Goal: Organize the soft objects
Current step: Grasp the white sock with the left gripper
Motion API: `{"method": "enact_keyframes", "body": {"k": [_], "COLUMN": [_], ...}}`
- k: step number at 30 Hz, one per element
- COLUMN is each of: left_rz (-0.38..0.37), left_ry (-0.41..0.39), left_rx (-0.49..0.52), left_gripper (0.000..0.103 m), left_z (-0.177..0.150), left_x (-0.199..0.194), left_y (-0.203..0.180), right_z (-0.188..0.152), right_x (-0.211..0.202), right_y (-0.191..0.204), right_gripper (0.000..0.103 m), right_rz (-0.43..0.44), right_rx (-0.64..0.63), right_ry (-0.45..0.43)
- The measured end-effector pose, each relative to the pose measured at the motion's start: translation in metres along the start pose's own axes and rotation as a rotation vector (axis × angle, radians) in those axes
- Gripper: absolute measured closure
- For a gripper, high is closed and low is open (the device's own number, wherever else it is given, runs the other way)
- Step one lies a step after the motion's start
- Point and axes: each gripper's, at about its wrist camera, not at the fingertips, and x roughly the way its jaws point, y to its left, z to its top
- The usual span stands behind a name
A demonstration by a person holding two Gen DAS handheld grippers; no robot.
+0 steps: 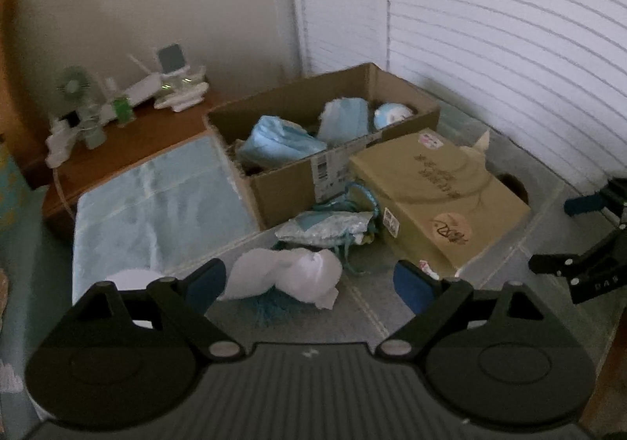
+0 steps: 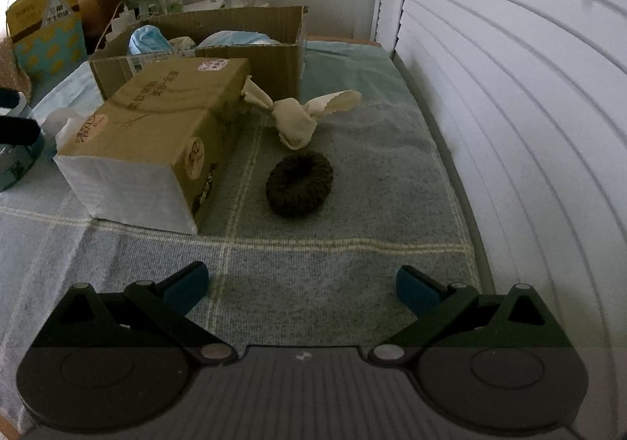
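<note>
My left gripper is open, its blue pads on either side of a white knotted cloth lying on the checked bedcover, not touching it. Behind the cloth lies a pale blue patterned fabric bundle. An open cardboard box holds light blue soft items. My right gripper is open and empty above the bedcover. Ahead of it lie a dark brown fuzzy scrunchie and a beige knotted cloth. The open box also shows in the right wrist view.
A closed tan paper-wrapped package lies beside the box; it also shows in the right wrist view. A folded light blue sheet lies left. A wooden nightstand carries a fan and gadgets. A slatted white door bounds the right.
</note>
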Motion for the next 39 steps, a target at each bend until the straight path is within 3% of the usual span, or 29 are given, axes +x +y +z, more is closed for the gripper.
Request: {"method": "enact_keyframes", "body": {"k": [9,12,16,20,24,39], "left_rz": [-0.048,-0.076,-0.088,-0.093,-0.109,-0.154], "left_ry": [0.136,0.195,0.240,0.254,0.250,0.202], "left_rx": [0.148,0.159,0.157,0.161,0.162,0.191], "left_gripper": [0.015,0.023,0.026,0.042,0.050,0.054], "left_z": [0.017,0.016,0.014,0.012,0.014,0.002], "left_x": [0.041,0.058,0.070,0.072,0.070,0.030], "left_y": [0.004,0.005,0.008,0.009,0.010,-0.018], "right_z": [0.000,-0.001,-0.002,-0.003,-0.003,-0.003], "right_x": [-0.001,-0.002,-0.002,-0.003,-0.003,-0.003], "right_y": [0.000,-0.001,-0.001,-0.001,-0.001,0.000], "right_gripper": [0.000,0.000,0.000,0.000,0.000,0.000], "right_rz": [-0.003,-0.003,-0.002,-0.001,-0.001,-0.002], "right_rx": [0.001,0.002,0.000,-0.001,-0.001,-0.004], "right_ry": [-0.003,-0.007,-0.012,-0.017,-0.016,-0.018]}}
